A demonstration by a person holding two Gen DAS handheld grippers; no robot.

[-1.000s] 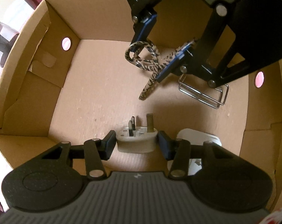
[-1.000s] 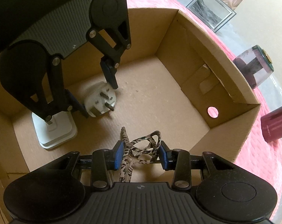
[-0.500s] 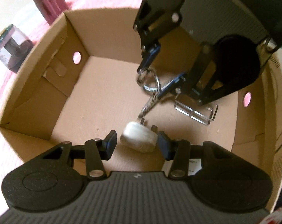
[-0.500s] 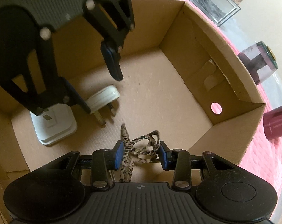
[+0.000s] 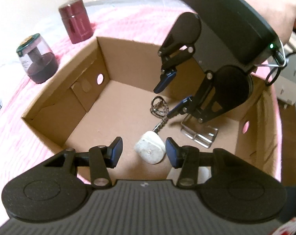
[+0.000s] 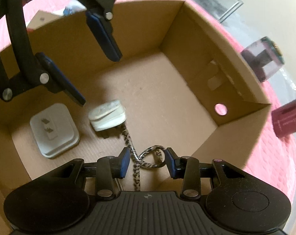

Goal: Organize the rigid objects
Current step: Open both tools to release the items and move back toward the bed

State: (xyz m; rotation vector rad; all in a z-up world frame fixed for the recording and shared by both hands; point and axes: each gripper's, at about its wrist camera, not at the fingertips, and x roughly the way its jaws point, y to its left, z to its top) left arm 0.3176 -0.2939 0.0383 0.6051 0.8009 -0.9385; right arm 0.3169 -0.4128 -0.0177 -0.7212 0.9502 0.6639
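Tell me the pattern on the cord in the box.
Zebra-like black-and-cream stripes on the cord; right wrist view.

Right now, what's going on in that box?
Left gripper open. Right gripper open. White plug and patterned cord lie in cardboard box. Nothing blocking.

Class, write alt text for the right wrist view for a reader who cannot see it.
The right tool, open, straddles a looped zebra-patterned cord on the floor of a cardboard box. The cord runs to a white plug lying beside a white adapter, with the open left tool above them.
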